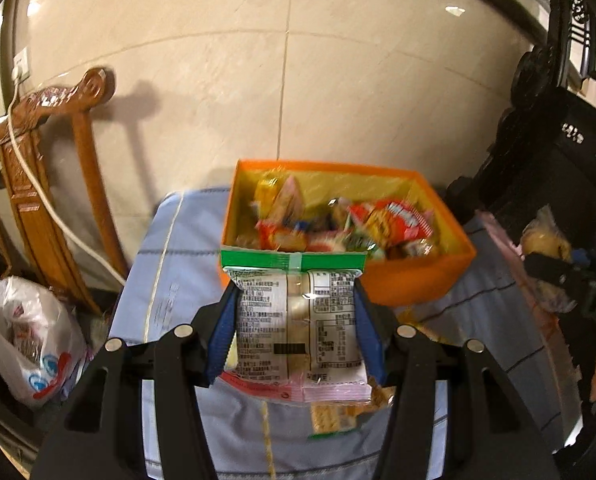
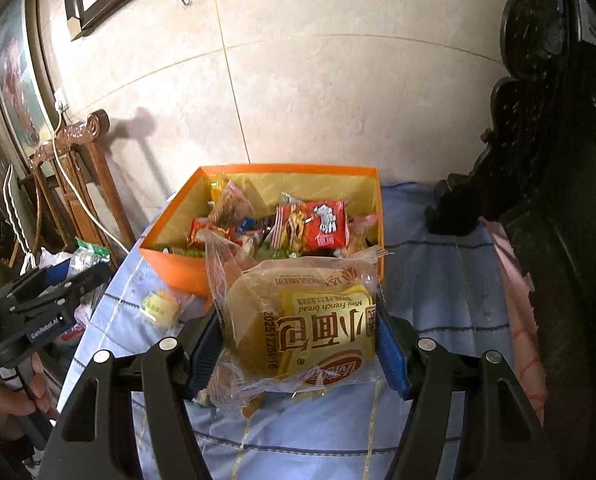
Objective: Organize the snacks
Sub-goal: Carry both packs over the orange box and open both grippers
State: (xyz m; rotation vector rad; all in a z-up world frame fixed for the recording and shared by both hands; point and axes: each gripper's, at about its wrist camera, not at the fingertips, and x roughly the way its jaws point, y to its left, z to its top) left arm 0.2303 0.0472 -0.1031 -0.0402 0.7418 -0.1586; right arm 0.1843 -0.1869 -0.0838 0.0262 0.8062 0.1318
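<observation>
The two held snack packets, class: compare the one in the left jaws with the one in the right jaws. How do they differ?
1. The green-edged packet is flat and rectangular; the bread packet bulges around a round bun.
2. The green-edged packet is opaque, its printed back showing; the bread packet is clear with a yellow label.
3. The left gripper holds the first, the right gripper the second.

Shared: both are gripped by their sides, short of the orange box.

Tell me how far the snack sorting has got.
Done: the orange box already holds many packets. In hand: the left gripper grips a green-edged snack packet, the right gripper a wrapped mini bread. Left: both go in the box, then the small round snack on the blue cloth.
</observation>
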